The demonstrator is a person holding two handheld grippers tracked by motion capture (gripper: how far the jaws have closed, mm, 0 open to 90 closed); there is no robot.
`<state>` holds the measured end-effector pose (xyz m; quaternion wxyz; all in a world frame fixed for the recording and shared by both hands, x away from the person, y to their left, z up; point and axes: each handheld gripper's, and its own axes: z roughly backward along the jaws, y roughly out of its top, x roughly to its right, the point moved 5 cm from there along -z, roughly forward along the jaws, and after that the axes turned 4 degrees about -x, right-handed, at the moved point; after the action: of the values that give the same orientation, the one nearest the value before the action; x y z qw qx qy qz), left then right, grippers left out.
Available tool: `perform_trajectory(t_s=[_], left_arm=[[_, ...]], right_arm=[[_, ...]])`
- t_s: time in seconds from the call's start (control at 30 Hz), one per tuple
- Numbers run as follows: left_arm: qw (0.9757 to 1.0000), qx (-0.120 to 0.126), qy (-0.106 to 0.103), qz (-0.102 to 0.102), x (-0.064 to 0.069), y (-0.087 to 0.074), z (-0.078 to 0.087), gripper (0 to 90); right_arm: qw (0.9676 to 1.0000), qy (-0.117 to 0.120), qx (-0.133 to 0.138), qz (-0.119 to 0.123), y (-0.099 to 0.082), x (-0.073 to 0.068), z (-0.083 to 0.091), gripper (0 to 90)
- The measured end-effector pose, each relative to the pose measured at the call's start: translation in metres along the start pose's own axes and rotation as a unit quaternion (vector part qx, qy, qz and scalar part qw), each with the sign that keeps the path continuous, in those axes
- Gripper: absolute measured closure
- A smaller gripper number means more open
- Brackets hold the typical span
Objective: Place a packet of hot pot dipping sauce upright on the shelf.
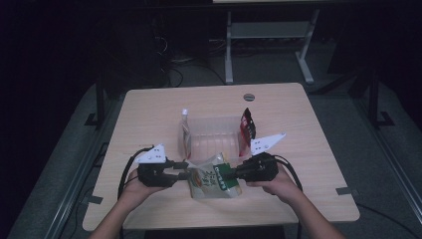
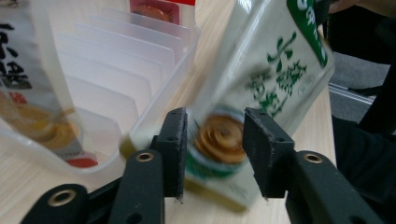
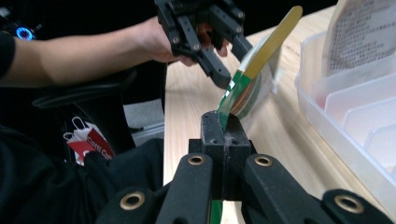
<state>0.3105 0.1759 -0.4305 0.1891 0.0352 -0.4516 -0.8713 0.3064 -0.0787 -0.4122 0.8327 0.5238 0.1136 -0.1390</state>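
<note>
From the high view we see the left gripper [image 1: 183, 174] and the right gripper [image 1: 230, 173] meeting over a green-printed food pouch [image 1: 213, 182] near the front edge of the wooden table [image 1: 149, 114], just in front of a clear plastic divider bin [image 1: 209, 130]. A red packet [image 1: 247, 124] stands at the bin's right side and a pale pouch [image 1: 186, 132] at its left.

In the left gripper view our jaws stand apart on either side of the pouch's [image 2: 261, 93] lower end – the pads not pressing it – with the bin [image 2: 140, 79] just beside.

In the right gripper view the jaws are pressed together on the pouch's [image 3: 247, 79] edge, pinching it, while the left gripper [image 3: 226, 60] sits beyond it, near the bin's wall [image 3: 355, 121]
</note>
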Motion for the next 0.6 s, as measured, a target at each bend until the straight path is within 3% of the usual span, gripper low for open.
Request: perform_trajectory(t_s=[0.23, 0.37, 0.6], left_arm=[[0.9997, -0.011, -0.02, 0.0, 0.006, -0.001, 0.0, 53.6], [0.9989, -0.026, -0.038, 0.004, 0.01, -0.004, -0.003, 45.9], [0.9977, -0.063, -0.022, 0.014, 0.012, -0.012, -0.005, 26.2]], right_arm=[[0.9995, -0.003, 0.028, 0.011, 0.009, -0.005, 0.01, 90.0], [0.9992, -0.011, 0.035, 0.018, 0.014, -0.008, 0.014, 90.0], [0.9979, -0.021, 0.055, 0.029, 0.024, -0.011, 0.023, 90.0]])
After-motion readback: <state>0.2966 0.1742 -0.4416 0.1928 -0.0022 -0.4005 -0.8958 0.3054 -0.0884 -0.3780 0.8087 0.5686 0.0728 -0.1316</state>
